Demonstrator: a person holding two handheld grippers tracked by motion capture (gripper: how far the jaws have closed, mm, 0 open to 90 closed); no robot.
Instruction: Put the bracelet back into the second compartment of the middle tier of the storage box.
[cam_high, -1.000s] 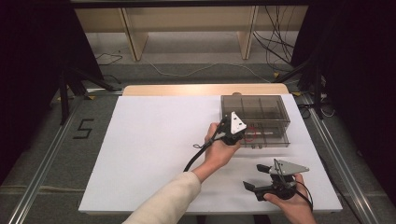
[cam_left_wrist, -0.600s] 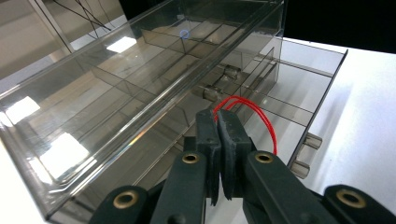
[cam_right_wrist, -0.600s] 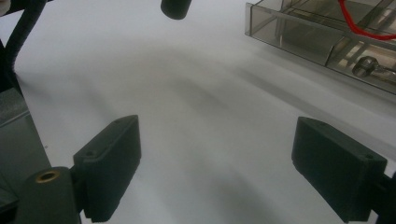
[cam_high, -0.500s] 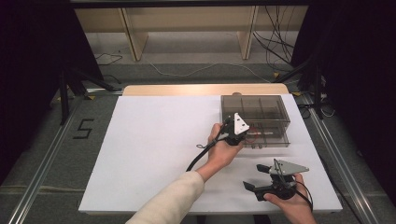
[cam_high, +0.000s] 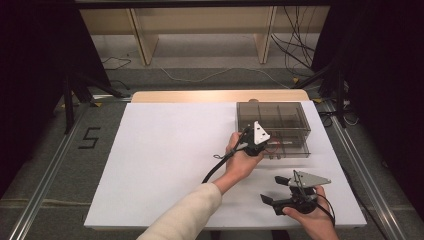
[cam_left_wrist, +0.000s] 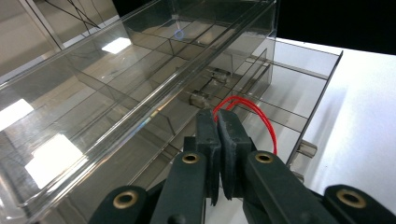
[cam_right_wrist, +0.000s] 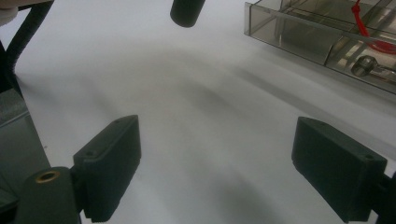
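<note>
Up at the far right of the white tabletop stands a smoky clear plastic drawer organizer, its lower drawer pulled out toward the near side. The left gripper sits at the drawer's near left corner, held in the person's left hand, a cream sleeve reaching in from the near edge. In the left gripper view its jaws are pressed together, and the left gripper tips meet a thin red wire loop that curves over the drawer's dividers; the wire appears pinched between them, though the contact is partly hidden. Small clear knobs stick out from the drawer front just beside the tips.

Well apart, near the table's near right edge, the right gripper hovers low in the right hand, jaws spread wide with nothing between them. In the right gripper view the right gripper looks over bare white surface, with the organizer's corner at upper right. Broad open tabletop lies left of both hands.
</note>
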